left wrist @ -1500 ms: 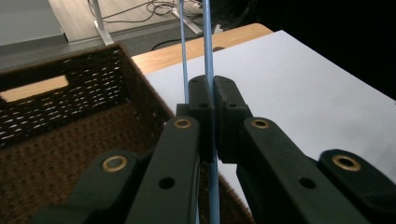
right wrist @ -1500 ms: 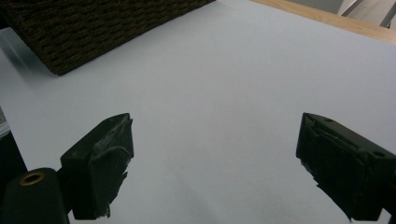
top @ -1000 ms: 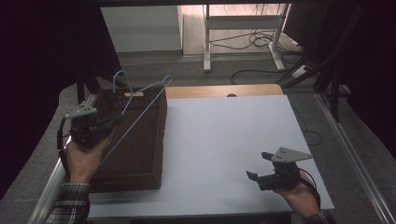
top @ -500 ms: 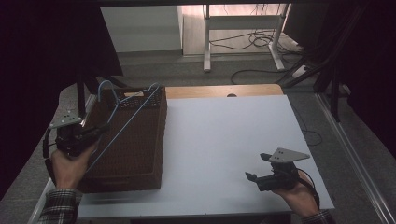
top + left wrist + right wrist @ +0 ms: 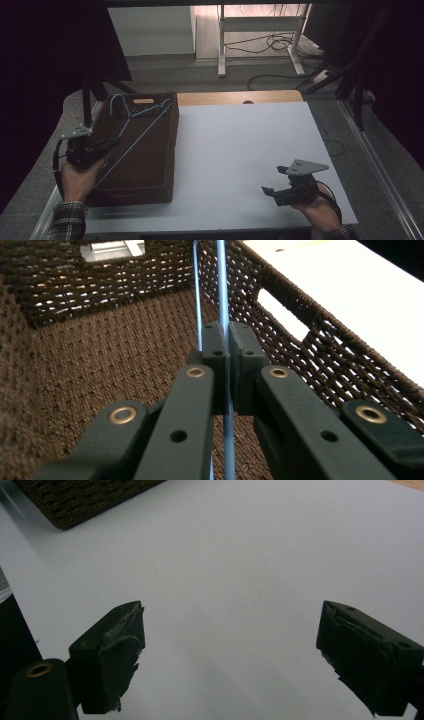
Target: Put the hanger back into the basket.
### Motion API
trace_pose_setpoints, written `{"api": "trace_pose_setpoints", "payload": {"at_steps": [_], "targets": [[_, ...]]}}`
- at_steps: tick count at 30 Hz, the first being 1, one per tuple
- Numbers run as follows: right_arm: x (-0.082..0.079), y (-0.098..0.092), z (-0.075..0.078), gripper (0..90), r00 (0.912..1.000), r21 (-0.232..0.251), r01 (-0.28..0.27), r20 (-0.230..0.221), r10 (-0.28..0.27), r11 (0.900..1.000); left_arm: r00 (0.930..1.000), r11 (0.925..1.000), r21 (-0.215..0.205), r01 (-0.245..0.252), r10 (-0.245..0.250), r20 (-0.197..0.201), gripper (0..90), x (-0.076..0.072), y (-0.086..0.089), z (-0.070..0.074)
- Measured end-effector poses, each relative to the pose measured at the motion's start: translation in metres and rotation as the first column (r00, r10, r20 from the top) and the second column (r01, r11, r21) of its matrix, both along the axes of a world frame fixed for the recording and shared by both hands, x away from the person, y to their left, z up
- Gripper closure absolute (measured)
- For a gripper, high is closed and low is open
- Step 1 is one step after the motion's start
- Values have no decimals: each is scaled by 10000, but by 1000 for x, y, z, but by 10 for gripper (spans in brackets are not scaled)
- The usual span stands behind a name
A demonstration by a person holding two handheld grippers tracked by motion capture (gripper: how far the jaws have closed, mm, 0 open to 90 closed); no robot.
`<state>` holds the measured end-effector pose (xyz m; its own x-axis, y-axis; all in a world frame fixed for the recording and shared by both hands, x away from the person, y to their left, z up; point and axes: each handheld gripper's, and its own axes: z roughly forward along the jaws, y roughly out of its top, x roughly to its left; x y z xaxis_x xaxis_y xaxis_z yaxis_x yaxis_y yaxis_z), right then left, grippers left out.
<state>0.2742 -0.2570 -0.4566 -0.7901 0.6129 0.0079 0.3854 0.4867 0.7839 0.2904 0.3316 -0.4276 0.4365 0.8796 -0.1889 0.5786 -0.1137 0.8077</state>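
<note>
A blue wire hanger (image 5: 142, 132) lies slanted in the brown wicker basket (image 5: 150, 175) at the table's left, its hook near the basket's far end. My left gripper (image 5: 114, 143) is at the basket's left rim, shut on the hanger's wire. In the left gripper view the two jaws (image 5: 227, 335) pinch the blue wire (image 5: 222, 290) above the woven basket floor (image 5: 100, 365). My right gripper (image 5: 272, 181) rests low over the white table (image 5: 240, 145) at the front right. Its jaws (image 5: 230, 630) stand wide open with nothing between them.
The white tabletop (image 5: 240, 570) stretches between the basket and the right hand. A corner of the basket (image 5: 85, 500) shows far off in the right gripper view. Beyond the table are a wooden strip (image 5: 240, 97), floor cables and a metal stand.
The left hand has moved left and down, lowering the hanger from above the basket into it. The right hand and gripper have stayed put.
</note>
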Motion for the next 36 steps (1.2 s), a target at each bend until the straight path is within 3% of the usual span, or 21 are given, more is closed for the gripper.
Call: {"api": "trace_pose_setpoints", "payload": {"at_steps": [10,15,19,21,23,28,31,36], "targets": [[0,1,-2,124,9999,-143,-102,-29,101,9998,9979,9995,285,-133,151,-630,878,12,-2,-10],[0,2,-3,124,9999,-205,-127,-74,125,9997,9930,9971,723,-247,328,-1138,876,17,-4,-15],[0,3,-3,124,9998,-262,-182,-105,179,9995,9923,9935,1069,-392,512,-1123,870,17,-5,-17],[0,3,-4,124,9997,-273,-192,-121,189,9994,9913,9889,1295,-726,858,-994,861,16,-4,-18],[0,3,-4,124,9997,-270,-204,-131,200,9994,9919,9884,1205,-921,1016,-758,795,15,-2,-17],[0,5,-5,124,9996,-360,-246,-166,240,9991,9885,9771,1538,-1470,1507,-127,499,10,0,-12],[0,5,-5,124,9995,-378,-287,-149,282,9989,9870,9752,1536,-1593,1608,22,425,9,0,-10],[0,6,-5,124,9995,-414,-294,-148,288,9987,9872,9807,1131,-1593,1585,165,344,6,2,-7]]}}
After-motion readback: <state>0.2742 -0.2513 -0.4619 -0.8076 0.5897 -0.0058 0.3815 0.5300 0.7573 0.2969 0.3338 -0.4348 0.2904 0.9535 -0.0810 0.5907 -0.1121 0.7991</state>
